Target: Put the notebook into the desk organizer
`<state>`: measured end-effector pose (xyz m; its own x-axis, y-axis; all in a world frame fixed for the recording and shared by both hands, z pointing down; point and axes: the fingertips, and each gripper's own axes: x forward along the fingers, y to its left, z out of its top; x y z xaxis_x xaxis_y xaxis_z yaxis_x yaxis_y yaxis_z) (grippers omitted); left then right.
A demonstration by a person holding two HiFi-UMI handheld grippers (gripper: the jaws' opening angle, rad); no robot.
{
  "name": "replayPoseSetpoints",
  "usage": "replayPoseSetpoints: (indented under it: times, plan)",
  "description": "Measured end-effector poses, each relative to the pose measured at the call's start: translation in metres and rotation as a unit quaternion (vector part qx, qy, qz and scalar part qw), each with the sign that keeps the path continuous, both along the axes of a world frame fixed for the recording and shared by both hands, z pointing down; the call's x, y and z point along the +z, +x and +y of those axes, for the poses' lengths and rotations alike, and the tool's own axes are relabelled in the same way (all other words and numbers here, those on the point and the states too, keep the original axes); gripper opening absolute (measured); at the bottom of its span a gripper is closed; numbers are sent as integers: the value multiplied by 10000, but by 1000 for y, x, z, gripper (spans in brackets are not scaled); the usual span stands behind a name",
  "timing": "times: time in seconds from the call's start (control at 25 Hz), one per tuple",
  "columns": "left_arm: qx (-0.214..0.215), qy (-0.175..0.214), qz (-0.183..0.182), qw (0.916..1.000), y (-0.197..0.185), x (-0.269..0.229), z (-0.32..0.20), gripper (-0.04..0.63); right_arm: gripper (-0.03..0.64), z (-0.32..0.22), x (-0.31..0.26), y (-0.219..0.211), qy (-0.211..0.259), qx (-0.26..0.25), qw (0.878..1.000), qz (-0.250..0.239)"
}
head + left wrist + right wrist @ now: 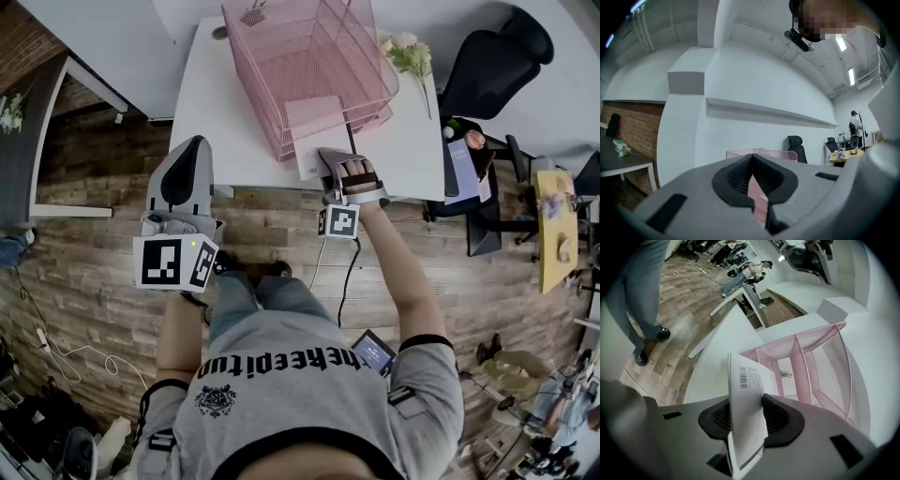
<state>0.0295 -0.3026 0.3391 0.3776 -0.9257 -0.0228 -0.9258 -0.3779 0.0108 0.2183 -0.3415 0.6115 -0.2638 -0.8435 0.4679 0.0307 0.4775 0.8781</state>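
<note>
Loosely, the notebook (pixel 314 131) stands between the parted jaws of the right gripper (pixel 333 157), far end at the 6 o'clock mouth of the pink desk organizer (pixel 309 66); left gripper (pixel 752 159), jaws together, hangs at its 8 o'clock

Head view: the far end of the organizer (pixel 272 103) is cut off by the top edge. The near end of the notebook (pixel 314 131) is hidden under the right gripper (pixel 336 159).

Left gripper view: the left gripper (pixel 752 157) hides the organizer below its rim.

Right gripper view: the notebook's label print is too small to read. Its lower end is lost between the jaws.
</note>
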Motion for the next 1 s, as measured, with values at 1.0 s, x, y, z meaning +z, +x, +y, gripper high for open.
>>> replayPoseSetpoints:
  times: [1.0]
  plan:
    - [20, 26, -25, 10000, 3, -4, 14, 3, 12, -5, -33, -1, 905, 20, 9958, 126]
